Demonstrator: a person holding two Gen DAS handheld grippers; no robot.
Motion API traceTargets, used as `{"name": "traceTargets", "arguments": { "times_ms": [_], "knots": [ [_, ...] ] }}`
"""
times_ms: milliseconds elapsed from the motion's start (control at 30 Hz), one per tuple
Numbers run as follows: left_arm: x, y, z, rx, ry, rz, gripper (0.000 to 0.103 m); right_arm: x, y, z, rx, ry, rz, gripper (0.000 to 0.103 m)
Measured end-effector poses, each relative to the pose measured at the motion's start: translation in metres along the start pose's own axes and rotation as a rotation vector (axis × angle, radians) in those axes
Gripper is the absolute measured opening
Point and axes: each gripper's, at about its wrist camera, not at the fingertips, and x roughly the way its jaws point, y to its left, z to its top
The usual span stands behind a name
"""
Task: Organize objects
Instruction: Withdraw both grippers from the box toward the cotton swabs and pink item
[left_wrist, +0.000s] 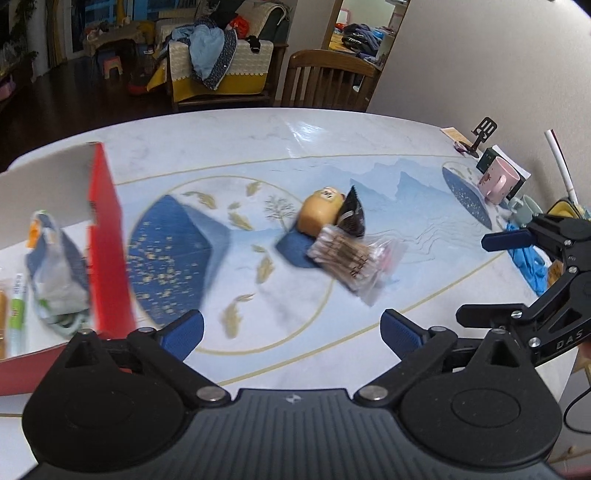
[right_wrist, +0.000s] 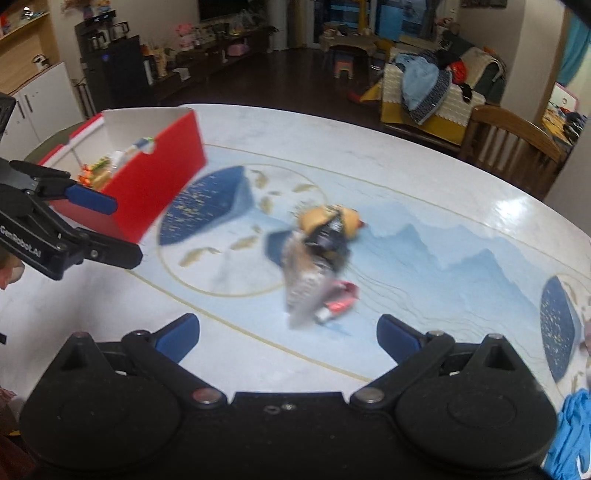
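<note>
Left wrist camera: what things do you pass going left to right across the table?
Red box → yellow bun → clear bag of sticks → pink mug → right tool

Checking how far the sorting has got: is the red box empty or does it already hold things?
Not empty. The red box is open-topped, and several small packets lie inside it, visible in both wrist views.

A home, open living and dining room. Patterned dining table (left_wrist: 288, 155) fills the middle; wooden chair (left_wrist: 328, 81) at 12 o'clock, sofa (left_wrist: 218, 70) heaped with clothes at 11 (laundry, unfolded), pink mug (left_wrist: 496, 181) at 2.
</note>
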Motion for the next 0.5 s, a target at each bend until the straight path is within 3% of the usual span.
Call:
{"name": "traceTargets", "arguments": {
  "times_ms": [200,500],
  "knots": [
    [0.033,-0.028,0.015,0.028,0.025,0.009,0.103,0.02,-0.032,-0.012,0.023,0.037,-0.023,0.102],
    [0.085,-0.064,0.048,-0.014,0.085,0.018,0.103,0.04,-0.062,-0.02,0.066,0.061,-0.024,0.101]
  ]
}}
